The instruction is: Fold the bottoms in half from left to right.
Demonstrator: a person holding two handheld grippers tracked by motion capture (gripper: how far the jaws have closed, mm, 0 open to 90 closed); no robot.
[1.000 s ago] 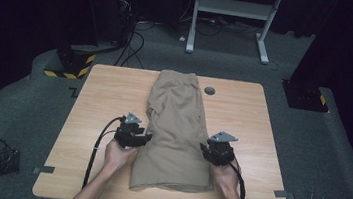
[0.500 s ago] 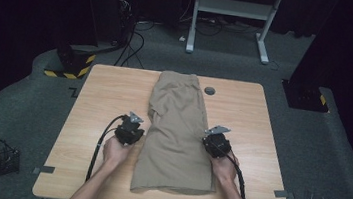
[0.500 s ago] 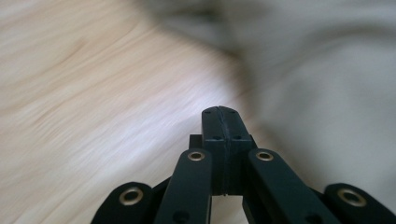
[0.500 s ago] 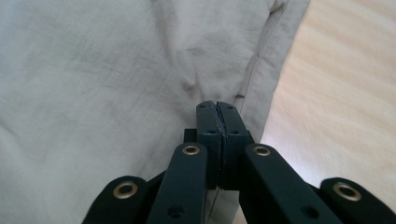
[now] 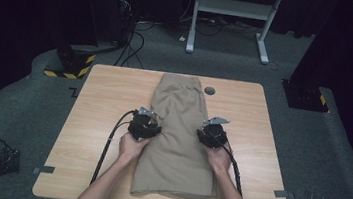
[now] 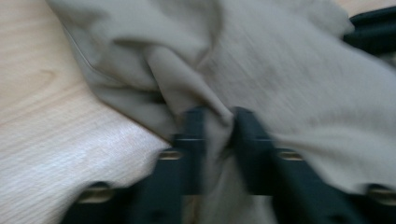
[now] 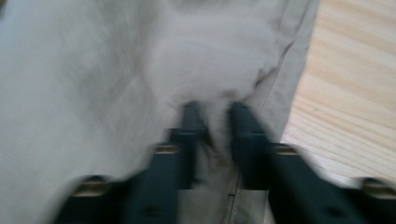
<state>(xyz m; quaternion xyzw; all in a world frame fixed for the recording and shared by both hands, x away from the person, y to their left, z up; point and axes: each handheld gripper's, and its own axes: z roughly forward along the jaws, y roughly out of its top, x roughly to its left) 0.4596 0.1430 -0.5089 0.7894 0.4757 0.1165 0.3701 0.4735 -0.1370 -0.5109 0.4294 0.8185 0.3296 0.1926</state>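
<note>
both tongs pinch the khaki trousers' edges.

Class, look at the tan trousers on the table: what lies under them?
The tan trousers lie flat on the wooden table, whose bare top shows around them. Anything beneath the cloth is covered and cannot be seen.

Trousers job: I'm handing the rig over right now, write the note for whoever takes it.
Left gripper: shut on a pinch of the trousers at their left edge, about mid-length; its jaws have just eased open slightly, cloth between them.
Right gripper: shut on a pinch at the right edge, opposite; the same slight easing.
Trousers: folded lengthwise, flat along the middle of the table, one end near the far edge by the round grommet, the other near the person.
Done: both side edges gripped.
Left: probably lift and fold; nothing is raised yet.
</note>
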